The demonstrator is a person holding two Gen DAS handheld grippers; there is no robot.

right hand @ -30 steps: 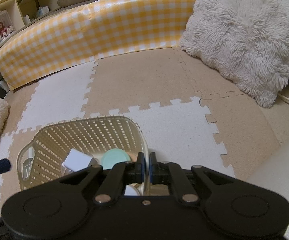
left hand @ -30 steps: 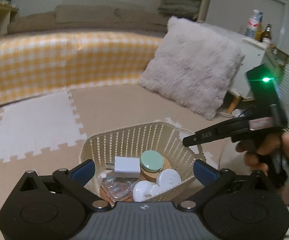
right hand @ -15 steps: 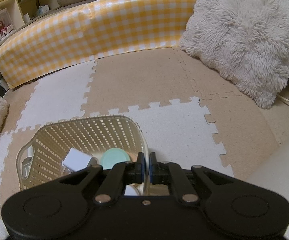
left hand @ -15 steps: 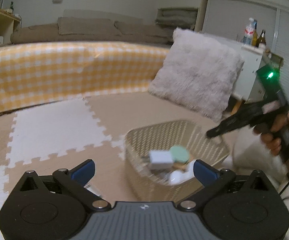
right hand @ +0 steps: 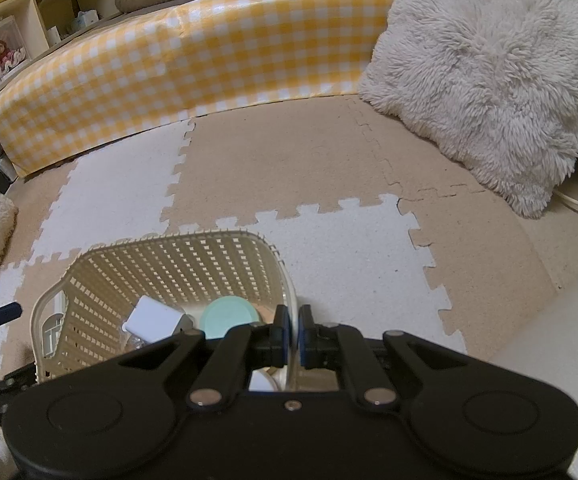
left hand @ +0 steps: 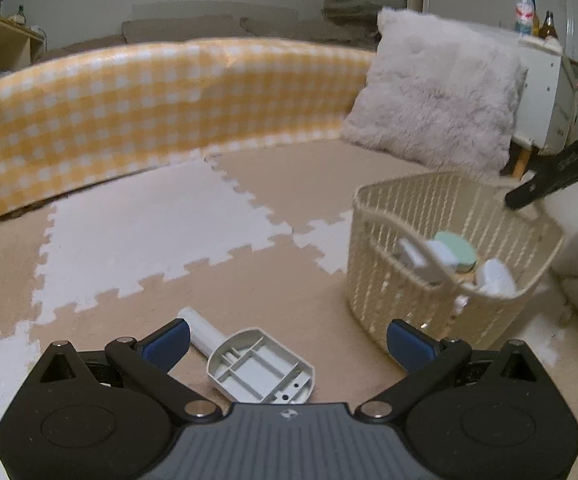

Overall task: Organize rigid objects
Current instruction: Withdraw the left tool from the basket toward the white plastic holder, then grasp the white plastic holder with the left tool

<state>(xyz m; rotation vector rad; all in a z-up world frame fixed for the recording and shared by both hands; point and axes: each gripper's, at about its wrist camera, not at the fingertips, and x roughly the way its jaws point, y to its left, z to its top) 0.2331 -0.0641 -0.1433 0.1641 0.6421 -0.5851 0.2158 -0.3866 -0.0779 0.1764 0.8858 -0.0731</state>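
Observation:
A grey-white plastic scoop with a white handle lies upside down on the foam mat. My left gripper hovers over it, open, with its blue fingers on either side and apart from it. To the right stands a cream slatted basket. It holds a white charger cube, a mint-green lid and a white round piece. My right gripper is shut on the basket's near rim. From the left wrist view, the right gripper reaches in at that rim.
A yellow checked bumper curves along the back of the mat. A fluffy grey pillow leans at the right. Shelves stand at the far left and a white cabinet with bottles at the far right. Beige and white puzzle mats cover the floor.
My left gripper has swung left and sunk, from over the basket to the mat beside it, and the scoop has come into view between its fingers. The right gripper stays clamped on the rim.

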